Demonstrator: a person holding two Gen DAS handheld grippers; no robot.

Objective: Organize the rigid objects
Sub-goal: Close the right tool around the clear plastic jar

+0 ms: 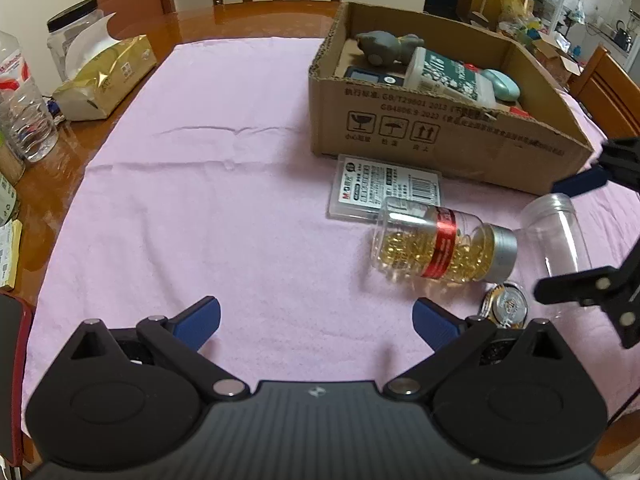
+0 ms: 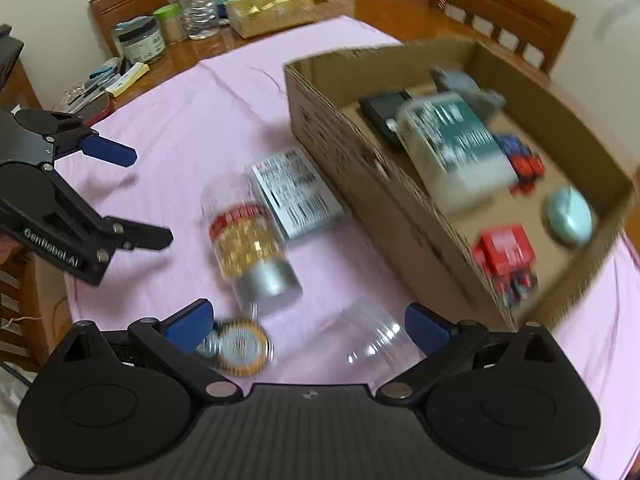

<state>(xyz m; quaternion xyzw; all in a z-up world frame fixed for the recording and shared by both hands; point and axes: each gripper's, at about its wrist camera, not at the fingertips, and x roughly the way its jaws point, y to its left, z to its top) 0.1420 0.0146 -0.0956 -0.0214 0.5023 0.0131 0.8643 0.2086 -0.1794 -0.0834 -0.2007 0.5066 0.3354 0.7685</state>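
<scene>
From the left wrist view, the left tool (image 1: pixel 316 318) hangs wide and empty over bare pink cloth (image 1: pixel 192 184) on the desk, well apart from the loose items. The capsule bottle (image 1: pixel 444 246) lies on its side, its base overlapping the flat clear plastic case (image 1: pixel 384 190) that sits just beside the cardboard box (image 1: pixel 448 136); an empty clear jar (image 1: pixel 556 236) lies near the bottle's silver cap, and a small round gold-rimmed tin (image 1: pixel 506 304) rests just below it. The right tool (image 1: pixel 560 236) enters from the right edge, spread on either side of the jar. From the right wrist view, which is motion-blurred, the right tool (image 2: pixel 308 326) is wide, with the clear jar (image 2: pixel 368 344) between its fingers but not visibly gripped, and the tin (image 2: pixel 242 346) by its left finger. The box (image 2: pixel 400 216) already holds a white bottle, red pieces and a pale green oval. The jar is smooth and round, so closing off-centre could squirt it out or roll it into the capsule bottle (image 2: pixel 250 240); a sweeping finger could also knock the tin.
</scene>
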